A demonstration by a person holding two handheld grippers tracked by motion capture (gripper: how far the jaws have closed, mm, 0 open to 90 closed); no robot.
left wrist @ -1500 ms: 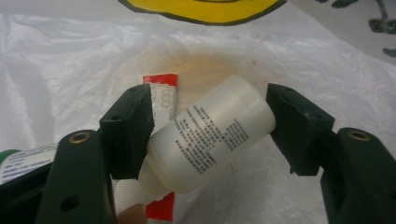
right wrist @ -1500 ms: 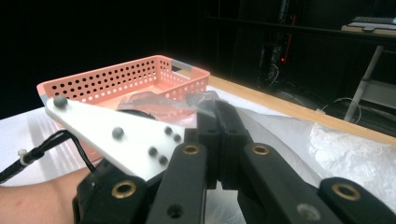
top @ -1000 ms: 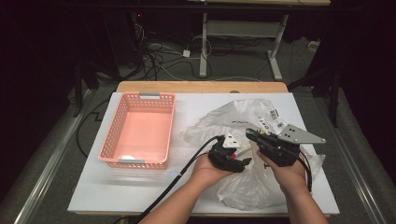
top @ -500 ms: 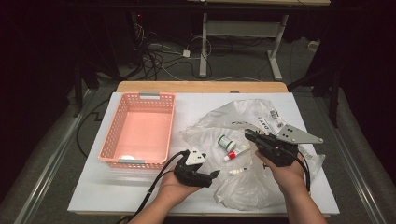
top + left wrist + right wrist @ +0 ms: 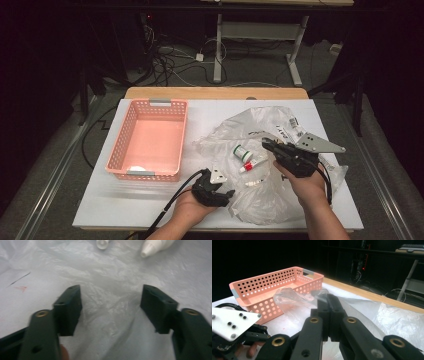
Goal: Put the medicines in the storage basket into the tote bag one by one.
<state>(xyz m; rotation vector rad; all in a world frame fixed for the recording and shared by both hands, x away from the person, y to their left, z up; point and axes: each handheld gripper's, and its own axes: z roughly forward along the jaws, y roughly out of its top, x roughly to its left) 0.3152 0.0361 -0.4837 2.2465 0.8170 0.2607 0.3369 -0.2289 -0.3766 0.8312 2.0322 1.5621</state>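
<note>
The right tool [image 5: 267,144] is pinching the clear plastic bag [image 5: 280,200] shut-jawed, lifting its film. The left tool [image 5: 110,307], jaws apart, should be closing on the bag's near edge, avoiding the small tubes [image 5: 252,163] inside

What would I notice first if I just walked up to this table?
Probably the bright pink basket on the left side of the white table. Next, the big crinkly clear plastic bag on the right, with small tubes inside it. The right gripper pinches the bag's top while the left gripper waits, jaws open.
</note>
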